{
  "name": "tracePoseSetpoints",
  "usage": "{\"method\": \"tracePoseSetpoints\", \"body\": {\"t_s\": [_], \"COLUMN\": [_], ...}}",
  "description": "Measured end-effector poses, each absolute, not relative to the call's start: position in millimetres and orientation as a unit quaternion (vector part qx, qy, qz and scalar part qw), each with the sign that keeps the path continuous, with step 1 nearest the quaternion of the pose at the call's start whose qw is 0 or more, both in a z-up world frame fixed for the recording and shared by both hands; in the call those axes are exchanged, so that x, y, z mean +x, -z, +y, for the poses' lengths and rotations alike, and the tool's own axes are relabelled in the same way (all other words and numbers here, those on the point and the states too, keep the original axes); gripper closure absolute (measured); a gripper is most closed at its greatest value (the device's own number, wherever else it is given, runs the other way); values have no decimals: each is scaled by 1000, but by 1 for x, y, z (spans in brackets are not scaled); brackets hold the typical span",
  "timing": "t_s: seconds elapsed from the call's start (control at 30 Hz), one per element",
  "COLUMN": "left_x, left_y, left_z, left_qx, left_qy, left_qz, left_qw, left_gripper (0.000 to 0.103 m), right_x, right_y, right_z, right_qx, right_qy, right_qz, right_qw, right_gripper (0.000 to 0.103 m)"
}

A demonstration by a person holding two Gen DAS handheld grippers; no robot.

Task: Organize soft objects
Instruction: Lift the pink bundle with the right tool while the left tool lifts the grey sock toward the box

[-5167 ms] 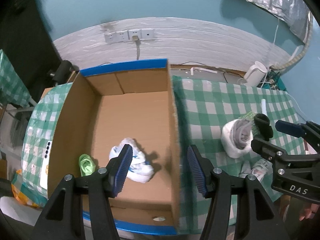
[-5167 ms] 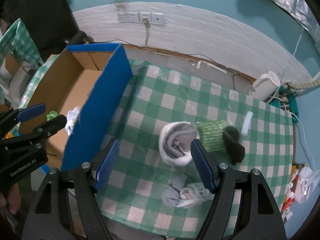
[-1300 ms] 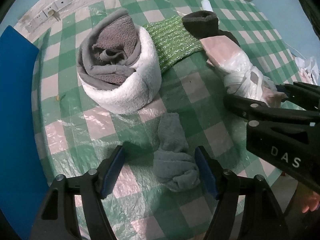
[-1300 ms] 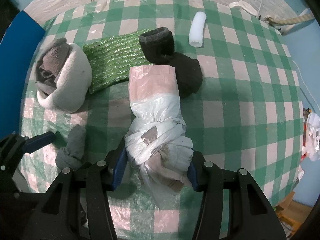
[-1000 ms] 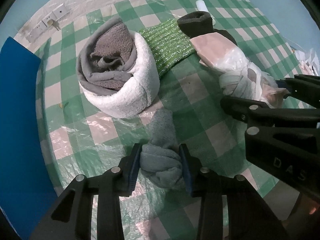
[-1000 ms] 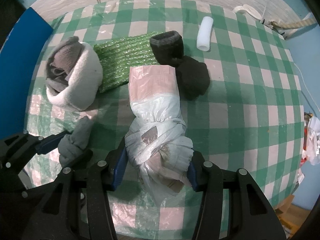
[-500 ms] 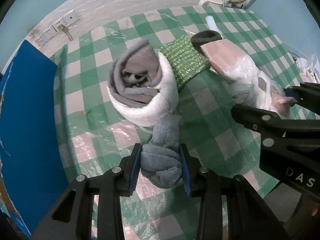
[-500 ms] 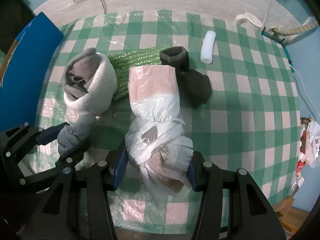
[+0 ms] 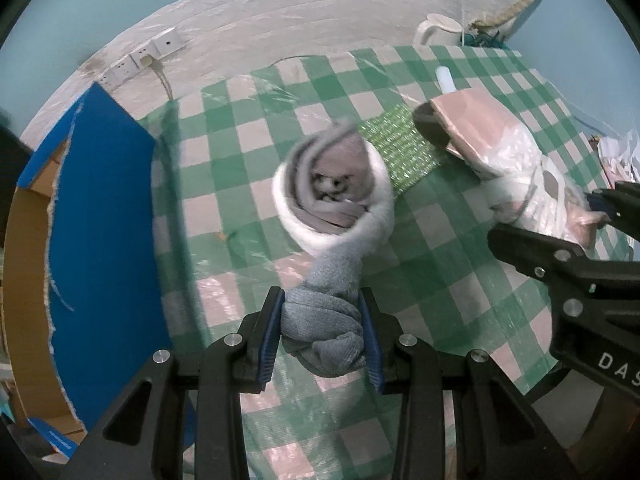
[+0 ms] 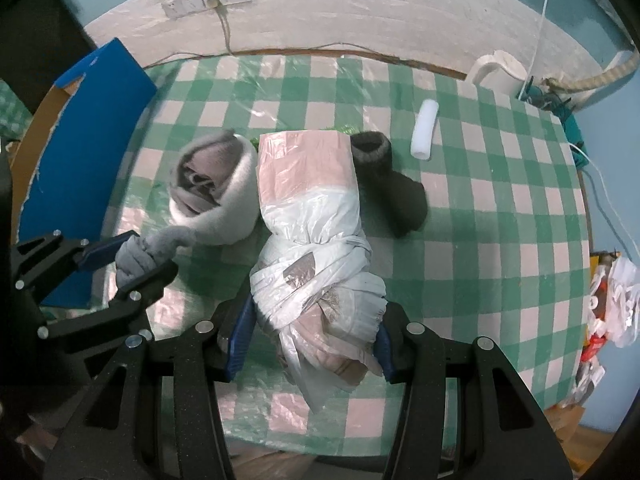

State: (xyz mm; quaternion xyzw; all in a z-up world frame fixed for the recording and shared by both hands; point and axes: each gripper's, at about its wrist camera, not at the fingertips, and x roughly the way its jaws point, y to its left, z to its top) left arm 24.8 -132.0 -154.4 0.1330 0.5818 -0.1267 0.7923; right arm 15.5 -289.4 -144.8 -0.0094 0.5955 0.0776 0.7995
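My left gripper [image 9: 322,334] is shut on a knotted grey sock [image 9: 326,332], lifted above the green checked tablecloth [image 9: 256,208]. The right gripper [image 10: 310,338] is shut on a bundle of white and pink plastic bags [image 10: 312,248], also raised; that bundle [image 9: 516,160] shows at the right of the left wrist view. On the cloth lie a white-and-grey rolled towel [image 9: 332,196] [image 10: 216,192], a sparkly green cloth [image 9: 404,152] and a black sock [image 10: 396,188]. The left gripper [image 10: 132,264] with its grey sock [image 10: 140,258] appears at the left of the right wrist view.
A cardboard box with a blue outer wall [image 9: 100,232] [image 10: 80,152] stands left of the table. A white foam tube [image 10: 425,134] lies at the back right. A white kettle [image 10: 498,74], cables and a wall socket strip [image 10: 206,0] sit behind. Crumpled bags [image 10: 612,300] hang at the right.
Both grippers have risen with their loads, so the table looks smaller and farther away. Before that the left gripper closed on the grey sock. The rolled towel stays on the cloth.
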Motion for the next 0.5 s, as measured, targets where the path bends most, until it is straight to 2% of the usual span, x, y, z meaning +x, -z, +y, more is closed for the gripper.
{"method": "tracePoseSetpoints", "body": {"t_s": [0.5], "left_x": [32], "left_y": [115], "left_z": [-97], "left_qx": [113], "left_qy": [104], "left_qz": [550], "left_qw": [821], "left_gripper": [66], "right_x": [14], "right_y": [111], "right_z": [-260], "right_qx": [-29], "right_qy": [-104], "right_qz": [570], "right_qw": [815], "right_gripper": [53]}}
